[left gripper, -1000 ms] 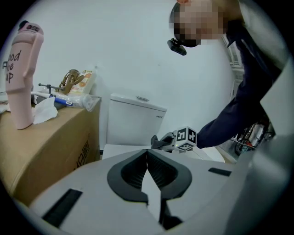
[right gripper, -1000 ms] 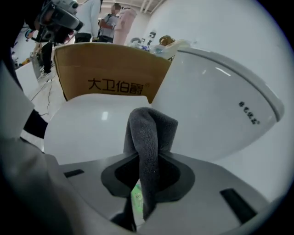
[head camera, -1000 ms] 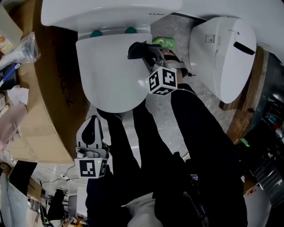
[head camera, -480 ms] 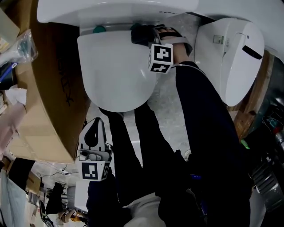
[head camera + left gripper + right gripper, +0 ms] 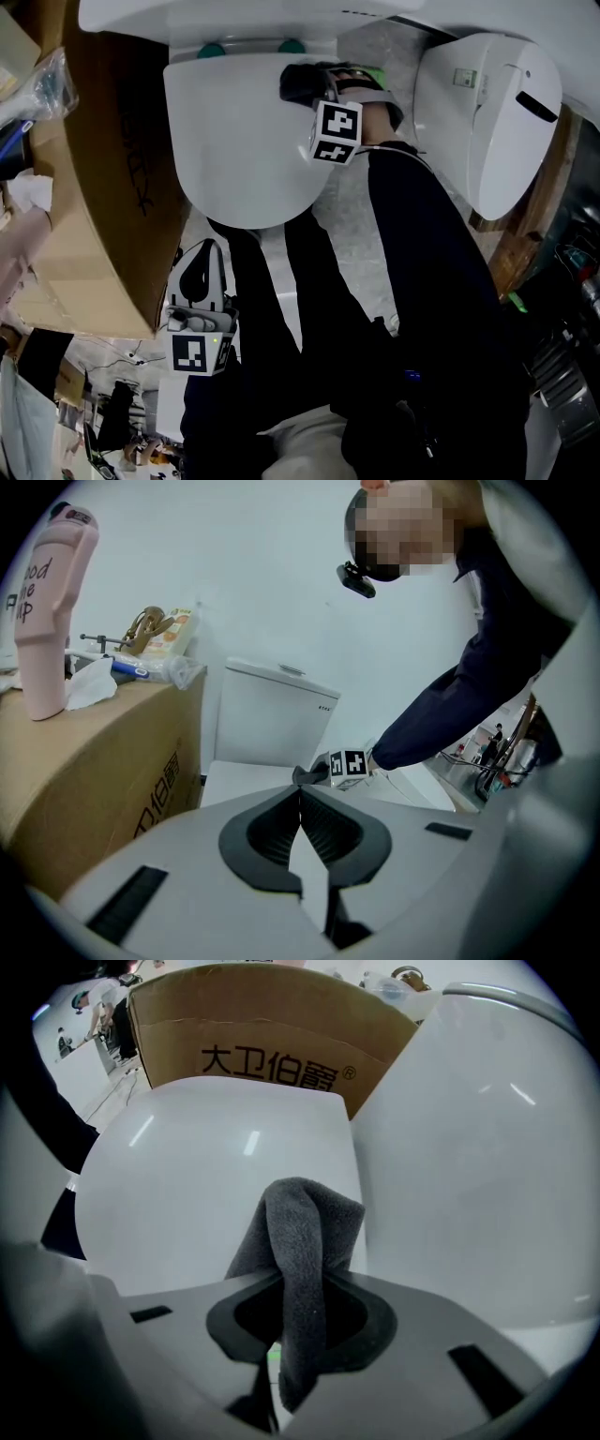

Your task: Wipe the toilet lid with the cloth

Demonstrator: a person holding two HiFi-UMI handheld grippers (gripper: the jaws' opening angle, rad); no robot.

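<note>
- Pinches the cloth (image 5: 305, 1232) hard in the right gripper (image 5: 292, 1324), jaws closed on a fold, the free end bunched up ahead of the tips
- Carries that bunch low over the lid (image 5: 206, 1166), near its rear right corner and just short of the tank (image 5: 478, 1176); looks to be touching the lid, though contact cannot be confirmed
- Shows the same from the head view: cloth (image 5: 302, 82) dark against the white lid (image 5: 234, 141), right gripper (image 5: 314, 86) close to the rear edge
- Has moved in the last second from about midway along the lid's right edge back to the rear edge, then eased slightly forward again
- Suggests one pass up the right side is finished and the stroke is turning at the back; probably leaves the centre, left side and front of the lid to cover
- Calls next, most likely, for a sweep across toward the left edge or down toward the front, with pressure kept on the cloth
- Holds the left gripper (image 5: 302, 808) with jaws together on nothing, aimed at the lid from beyond its front edge
- Keeps the left gripper (image 5: 200, 274) off the lid, almost where it was a second ago, so no part in the wiping yet
- Leaves the box (image 5: 112, 187) just beside the lid's left edge
</note>
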